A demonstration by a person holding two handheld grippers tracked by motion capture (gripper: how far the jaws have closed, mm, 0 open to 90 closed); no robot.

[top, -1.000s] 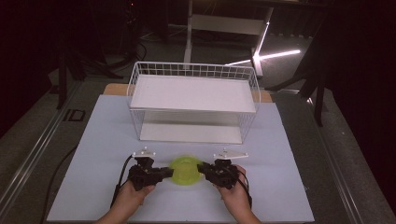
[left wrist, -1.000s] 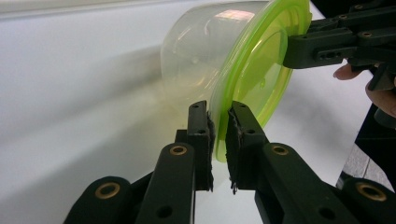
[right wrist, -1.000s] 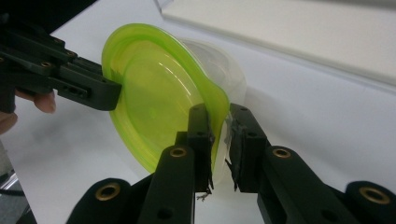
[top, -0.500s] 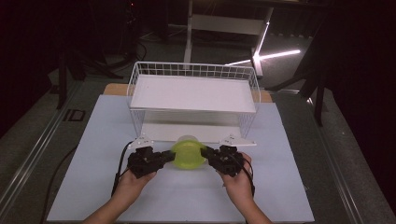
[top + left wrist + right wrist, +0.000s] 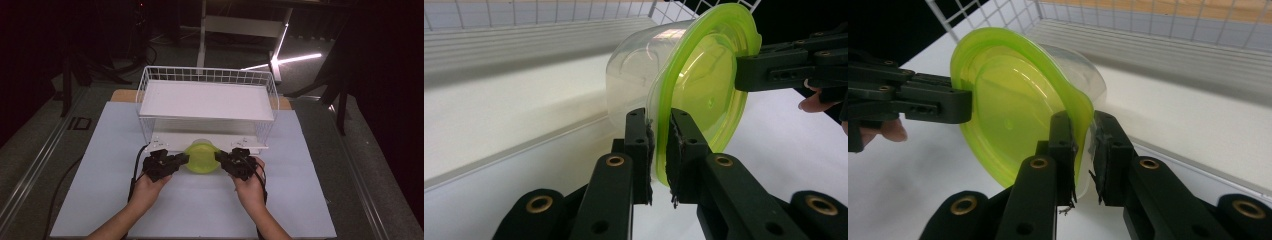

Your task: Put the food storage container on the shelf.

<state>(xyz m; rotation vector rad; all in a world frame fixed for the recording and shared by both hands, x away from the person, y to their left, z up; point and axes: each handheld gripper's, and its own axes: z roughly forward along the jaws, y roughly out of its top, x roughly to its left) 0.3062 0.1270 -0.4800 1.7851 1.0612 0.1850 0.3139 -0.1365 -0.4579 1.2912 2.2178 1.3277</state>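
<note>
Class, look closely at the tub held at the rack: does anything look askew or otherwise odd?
The tub is tipped on its side, green lid facing the person. Both tongs, left and right, pinch the lid's rim at opposite edges, and that rim looks bent at the right tongs. Nothing is spilled; the rack looks straight.

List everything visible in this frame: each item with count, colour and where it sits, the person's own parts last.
container: one, clear tub with yellow-green lid, tipped on its side, held by the lid rim between both grippers at the rack's lower opening.
wire rack: one, white, two tiers, at the mat's far middle.
mat: one, pale, covering the table.
light strip: one, bright white, on the dark floor beyond.
left gripper: one, black, shut on the container lid's left rim.
right gripper: one, black, shut on its right rim.
hands: two, entering from the near edge.
</note>
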